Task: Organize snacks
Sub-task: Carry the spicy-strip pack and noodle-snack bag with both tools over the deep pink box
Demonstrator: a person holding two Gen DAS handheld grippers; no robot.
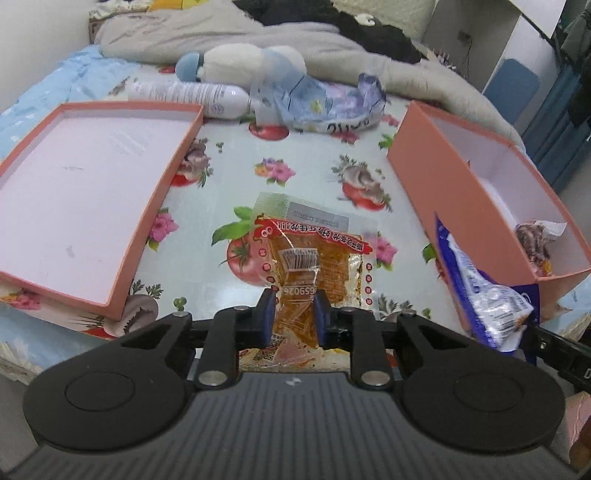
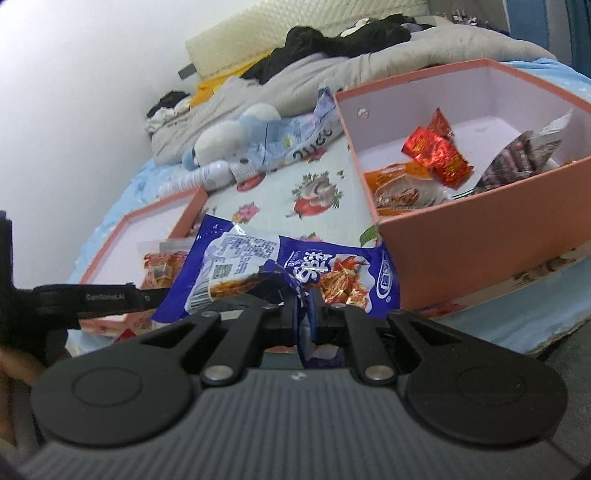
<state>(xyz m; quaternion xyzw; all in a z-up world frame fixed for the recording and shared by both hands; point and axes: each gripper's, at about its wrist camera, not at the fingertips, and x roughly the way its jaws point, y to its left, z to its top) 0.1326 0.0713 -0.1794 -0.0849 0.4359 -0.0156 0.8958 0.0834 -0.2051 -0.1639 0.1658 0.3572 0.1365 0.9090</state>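
Left hand-held gripper (image 1: 294, 314): clenched on the orange snack packet (image 1: 314, 266), blue pads pressing its lower end, the packet lifted over the flower-printed cloth (image 1: 295, 155) on the bed.

Right hand-held gripper (image 2: 303, 314): clenched on the blue snack bag (image 2: 295, 269), which fans out in front of the fingers.

Pink box (image 2: 454, 236): to the right, holding red wrappers (image 2: 437, 151), an orange packet (image 2: 402, 184) and a dark striped packet (image 2: 517, 162).

Pink lid (image 1: 74, 206): to the left, open side up.

Far end of cloth: white bottle (image 1: 192, 96), plush toy (image 1: 236, 59), crumpled pale-blue bag (image 1: 317, 103), grey blanket (image 1: 229, 33).
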